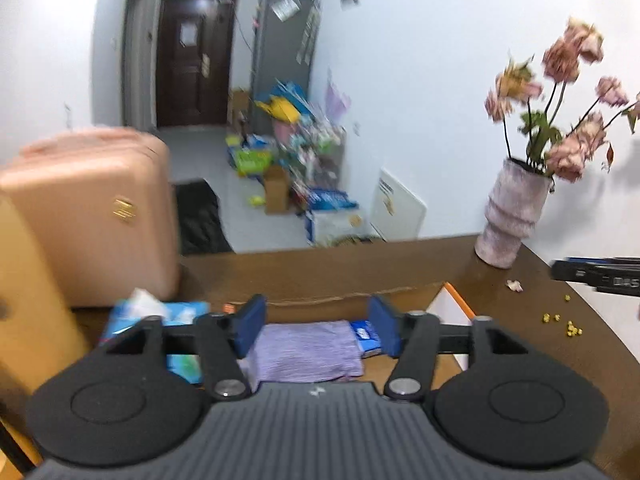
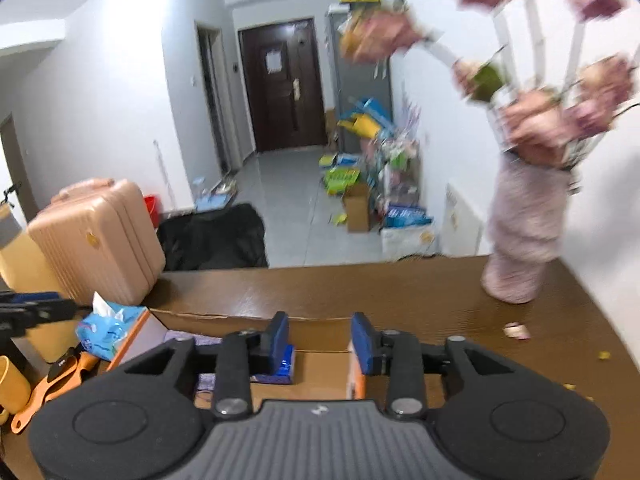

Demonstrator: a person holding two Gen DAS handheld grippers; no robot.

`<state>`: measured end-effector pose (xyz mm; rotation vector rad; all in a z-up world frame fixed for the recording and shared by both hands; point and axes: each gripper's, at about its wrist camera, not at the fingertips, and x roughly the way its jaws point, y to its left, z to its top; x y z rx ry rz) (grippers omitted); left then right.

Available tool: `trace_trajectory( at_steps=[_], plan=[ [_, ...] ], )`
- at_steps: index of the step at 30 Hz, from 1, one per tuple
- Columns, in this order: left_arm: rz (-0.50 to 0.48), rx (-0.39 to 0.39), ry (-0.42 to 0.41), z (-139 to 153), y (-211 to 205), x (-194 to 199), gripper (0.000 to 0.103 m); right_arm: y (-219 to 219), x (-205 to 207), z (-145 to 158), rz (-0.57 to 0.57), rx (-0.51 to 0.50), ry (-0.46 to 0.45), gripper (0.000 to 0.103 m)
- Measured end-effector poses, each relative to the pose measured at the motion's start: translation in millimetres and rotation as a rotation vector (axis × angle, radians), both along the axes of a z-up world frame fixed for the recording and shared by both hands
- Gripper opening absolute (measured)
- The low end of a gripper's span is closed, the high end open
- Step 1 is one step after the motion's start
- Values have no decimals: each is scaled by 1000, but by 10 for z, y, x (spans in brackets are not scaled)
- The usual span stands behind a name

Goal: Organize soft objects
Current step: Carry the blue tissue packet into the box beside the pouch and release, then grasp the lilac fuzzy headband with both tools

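Note:
A folded purple cloth (image 1: 308,350) lies in an open cardboard box (image 1: 320,300) on the brown table. A blue packet (image 1: 366,338) lies beside it in the box and also shows in the right wrist view (image 2: 282,364). My left gripper (image 1: 318,328) is open above the cloth, its blue pads apart and holding nothing. My right gripper (image 2: 320,340) is open and empty above the same box (image 2: 316,356). A blue tissue pack (image 2: 108,326) with a white tissue sticking up sits at the box's left; it also shows in the left wrist view (image 1: 160,312).
A ribbed vase of dried pink flowers (image 1: 512,216) stands at the table's far right corner (image 2: 524,240). Petal bits and yellow crumbs (image 1: 560,322) lie near it. A pink suitcase (image 1: 92,216) stands left of the table. An orange tool (image 2: 52,384) and a yellow cup (image 2: 12,384) lie left.

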<state>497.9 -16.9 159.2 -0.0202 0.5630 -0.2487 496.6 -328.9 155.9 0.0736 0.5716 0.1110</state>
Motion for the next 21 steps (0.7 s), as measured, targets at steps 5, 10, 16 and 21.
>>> trace_trajectory(
  at_steps=[5,10,16,21],
  plan=[
    [22,3,-54,260,67,-559,80,-149,-522,298,1,26,-57,47],
    [62,8,-162,48,202,-1388,86,-160,-1317,252,29,11,-190,57],
    [33,-42,-187,-637,241,-2434,91,-72,-2398,-456,71,9,-272,66],
    [9,-85,-198,-1096,185,-3045,98,79,-3048,-1078,63,61,-245,70]
  ],
)
